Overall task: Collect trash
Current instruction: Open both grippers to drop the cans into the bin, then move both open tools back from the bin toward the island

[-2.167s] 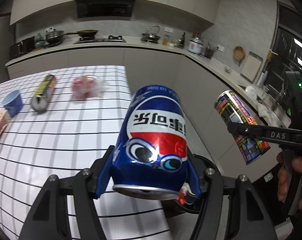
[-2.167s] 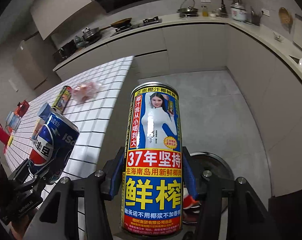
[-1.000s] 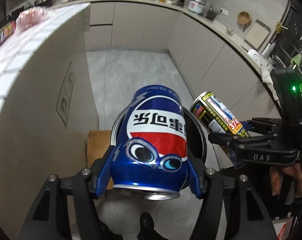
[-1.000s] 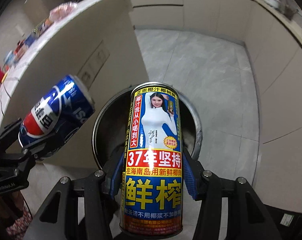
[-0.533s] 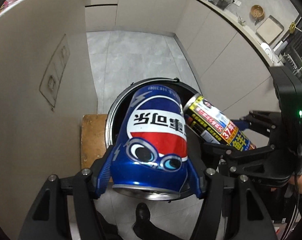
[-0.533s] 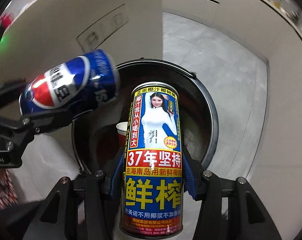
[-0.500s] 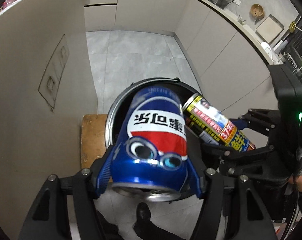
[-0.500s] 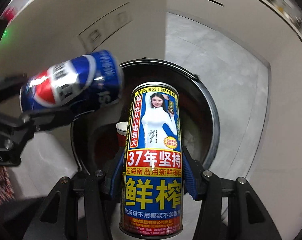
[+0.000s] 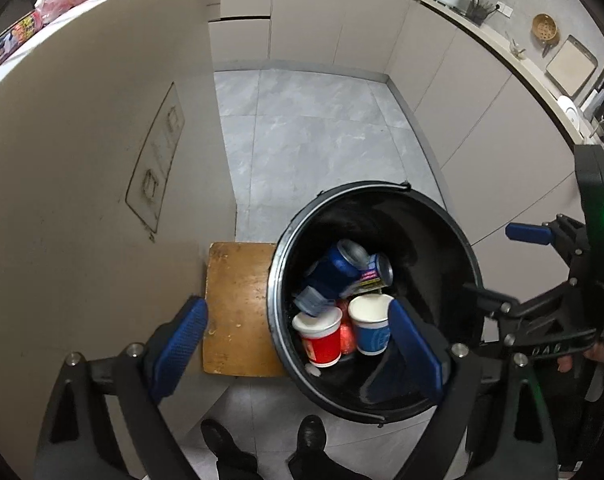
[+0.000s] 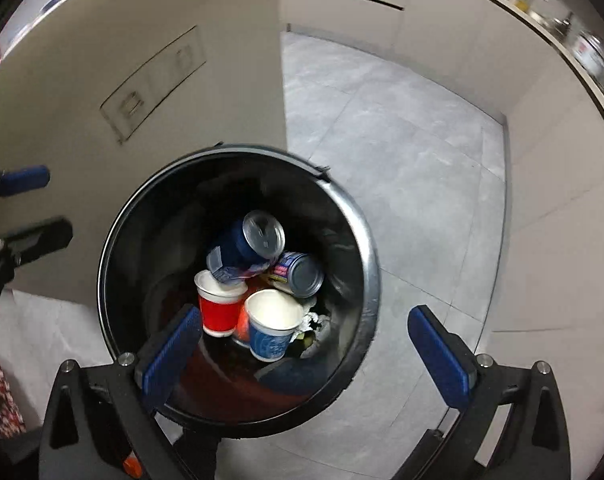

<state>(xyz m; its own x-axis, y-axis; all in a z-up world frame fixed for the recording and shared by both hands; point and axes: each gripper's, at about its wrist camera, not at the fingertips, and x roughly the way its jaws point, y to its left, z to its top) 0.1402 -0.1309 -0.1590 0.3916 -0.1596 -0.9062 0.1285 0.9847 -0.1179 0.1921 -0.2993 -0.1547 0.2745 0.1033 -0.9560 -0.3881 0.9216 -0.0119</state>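
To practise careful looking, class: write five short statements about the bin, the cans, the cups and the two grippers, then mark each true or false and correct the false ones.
1. The blue cola can lies inside the black bin. True.
2. The left gripper grips a can. False: nothing is between its opening jaws.
3. The red cup stands beside a blue cup. True.
4. The bin is empty. False: it holds cans and cups.
5. The right gripper is over the bin. True.

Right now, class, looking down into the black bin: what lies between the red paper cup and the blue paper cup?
A crumpled orange-red scrap sits between the red paper cup and the blue paper cup; the right wrist view shows it best.
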